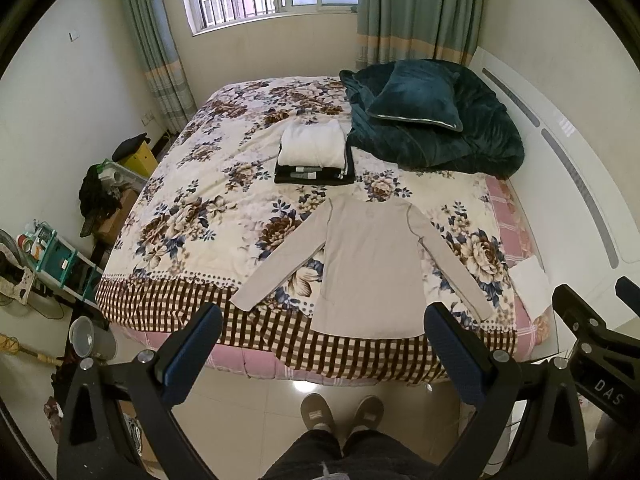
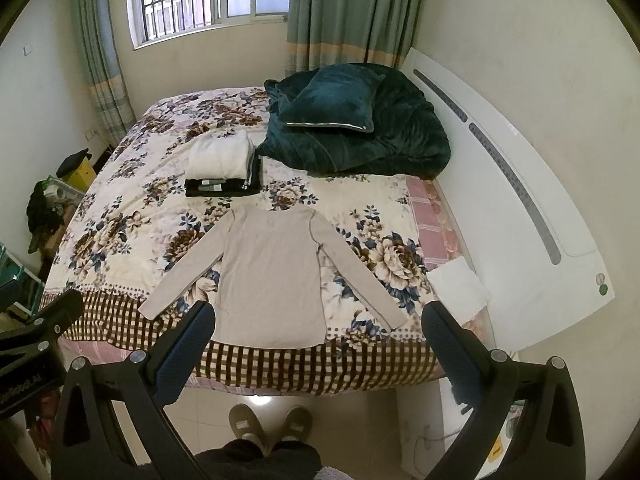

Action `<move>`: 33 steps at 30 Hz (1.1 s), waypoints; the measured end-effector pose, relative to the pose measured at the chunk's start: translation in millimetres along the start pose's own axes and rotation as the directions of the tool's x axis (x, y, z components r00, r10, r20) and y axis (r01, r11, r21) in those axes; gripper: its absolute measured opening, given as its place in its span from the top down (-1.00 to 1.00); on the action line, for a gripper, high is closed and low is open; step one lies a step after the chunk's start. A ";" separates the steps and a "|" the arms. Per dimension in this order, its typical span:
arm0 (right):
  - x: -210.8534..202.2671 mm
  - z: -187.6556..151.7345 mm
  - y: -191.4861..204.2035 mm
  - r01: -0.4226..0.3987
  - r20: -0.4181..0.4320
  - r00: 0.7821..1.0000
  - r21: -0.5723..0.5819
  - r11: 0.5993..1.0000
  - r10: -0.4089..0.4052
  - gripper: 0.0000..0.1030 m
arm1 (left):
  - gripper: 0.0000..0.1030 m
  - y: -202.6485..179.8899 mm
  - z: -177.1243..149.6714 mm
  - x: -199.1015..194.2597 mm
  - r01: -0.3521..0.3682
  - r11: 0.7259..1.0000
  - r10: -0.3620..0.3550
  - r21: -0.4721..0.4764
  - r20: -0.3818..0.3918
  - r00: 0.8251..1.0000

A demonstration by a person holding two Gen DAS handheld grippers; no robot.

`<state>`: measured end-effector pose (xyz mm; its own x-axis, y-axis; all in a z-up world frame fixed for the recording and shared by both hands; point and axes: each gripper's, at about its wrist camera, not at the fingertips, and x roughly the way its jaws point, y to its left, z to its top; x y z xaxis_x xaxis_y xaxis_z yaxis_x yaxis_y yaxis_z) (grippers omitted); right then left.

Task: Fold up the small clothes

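Beige shirt point(image 1: 370, 268) lies flat, sleeves spread, on the bed point(image 1: 192, 208) as the left gripper point(image 1: 322, 344) and right gripper point(image 2: 318, 340) hover side by side above its near edge, jaws wide, holding nothing.

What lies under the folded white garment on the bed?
Under the folded white garment is a stack of folded dark clothes, showing grey bands at the front edge. How many pieces it holds cannot be told; their upper faces are covered.
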<state>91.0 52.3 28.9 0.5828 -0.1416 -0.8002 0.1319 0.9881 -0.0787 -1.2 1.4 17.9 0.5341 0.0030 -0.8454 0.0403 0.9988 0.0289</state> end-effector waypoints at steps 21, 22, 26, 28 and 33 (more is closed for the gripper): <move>-10.4 9.3 4.0 -0.009 0.007 1.000 -0.013 1.000 0.010 -1.00 | -0.99 1.8 1.2 -4.2 -0.004 1.000 0.004 -0.005 0.007 1.000; -8.6 11.0 6.1 -0.010 0.007 1.000 -0.015 1.000 0.010 -1.00 | -0.99 1.7 2.5 -5.2 -0.003 1.000 0.003 -0.005 0.008 1.000; -10.1 13.2 7.8 -0.011 0.008 1.000 -0.015 1.000 0.011 -1.00 | -0.99 2.2 2.3 -5.1 -0.002 1.000 0.003 -0.005 0.007 1.000; -10.1 11.6 7.6 -0.011 0.009 1.000 -0.015 1.000 0.011 -1.00 | -0.99 2.5 3.2 -5.5 -0.004 1.000 0.004 -0.007 0.007 1.000; -11.0 11.4 10.0 -0.012 0.009 1.000 -0.015 1.000 0.012 -1.00 | -0.99 2.9 0.9 -4.9 -0.002 1.000 0.002 -0.006 0.008 1.000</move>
<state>95.1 63.0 43.7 0.5919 -0.1302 -0.7954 0.1131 0.9905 -0.0780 -2.9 4.2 22.6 0.5412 0.0047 -0.8408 0.0337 0.9991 0.0273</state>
